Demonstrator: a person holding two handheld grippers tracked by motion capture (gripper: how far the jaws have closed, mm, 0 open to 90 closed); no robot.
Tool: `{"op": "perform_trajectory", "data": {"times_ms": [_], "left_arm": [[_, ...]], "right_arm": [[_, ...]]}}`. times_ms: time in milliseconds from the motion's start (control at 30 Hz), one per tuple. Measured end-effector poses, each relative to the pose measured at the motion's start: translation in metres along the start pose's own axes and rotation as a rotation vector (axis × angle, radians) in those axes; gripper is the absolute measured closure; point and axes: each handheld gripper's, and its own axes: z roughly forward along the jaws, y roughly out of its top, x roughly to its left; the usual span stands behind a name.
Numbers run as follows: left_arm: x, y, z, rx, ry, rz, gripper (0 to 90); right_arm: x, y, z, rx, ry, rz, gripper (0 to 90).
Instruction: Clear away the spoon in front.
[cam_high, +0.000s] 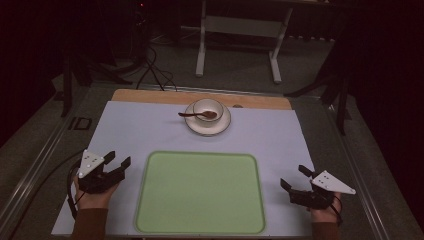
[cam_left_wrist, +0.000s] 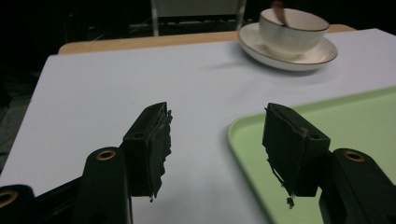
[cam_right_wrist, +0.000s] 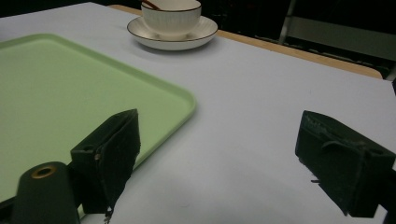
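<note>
White ceramic cup (cam_high: 207, 110) on matching saucer (cam_high: 223, 124), far bench centre, beyond green tray (cam_high: 200, 192). Brown spoon (cam_high: 192, 115) inside. Rigid, glossy, fragile: grip saucer rim. Left gripper (cam_high: 119, 161), right gripper (cam_high: 294, 177): fingers apart, empty.

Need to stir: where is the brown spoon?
In the high view, the brown spoon rests in the white ceramic cup on its saucer, far centre, beyond the green tray.

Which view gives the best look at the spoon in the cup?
The high view: the brown spoon lies across the cup on its saucer, bowl inside, handle out over the rim. The left gripper view shows just a brown stub above the rim; the right gripper view catches a sliver at the frame's top.
</note>
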Motion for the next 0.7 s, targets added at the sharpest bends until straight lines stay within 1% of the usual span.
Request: {"op": "perform_trajectory", "data": {"times_ms": [33,133,200,300,567,600,633,700], "left_arm": [[-0.002,0.006,0.003,-0.007,-0.015,0.006,40.9],[-0.004,0.016,0.007,-0.015,-0.033,0.017,41.0],[-0.006,0.025,0.011,-0.018,-0.035,0.027,41.0],[-0.007,0.037,0.017,-0.026,-0.040,0.028,41.0],[-0.013,0.058,0.039,-0.026,-0.068,0.045,41.0],[-0.013,0.058,0.039,-0.026,-0.068,0.045,41.1],[-0.014,0.063,0.044,-0.023,-0.077,0.043,41.1],[-0.015,0.068,0.050,-0.017,-0.084,0.045,41.0]], "right_arm": [[0.000,0.000,0.000,-0.001,-0.001,0.000,13.8],[0.000,0.000,0.000,-0.001,-0.002,0.001,13.8],[0.000,0.000,0.000,-0.001,-0.002,0.002,13.8],[0.000,0.000,0.000,0.000,-0.002,0.004,13.8],[-0.001,0.000,-0.001,-0.001,-0.001,0.009,13.8],[-0.001,0.000,-0.001,-0.001,-0.001,0.009,13.8],[-0.001,0.000,-0.001,-0.001,-0.001,0.008,13.8],[-0.001,0.000,-0.001,0.000,-0.001,0.007,13.8]]}}
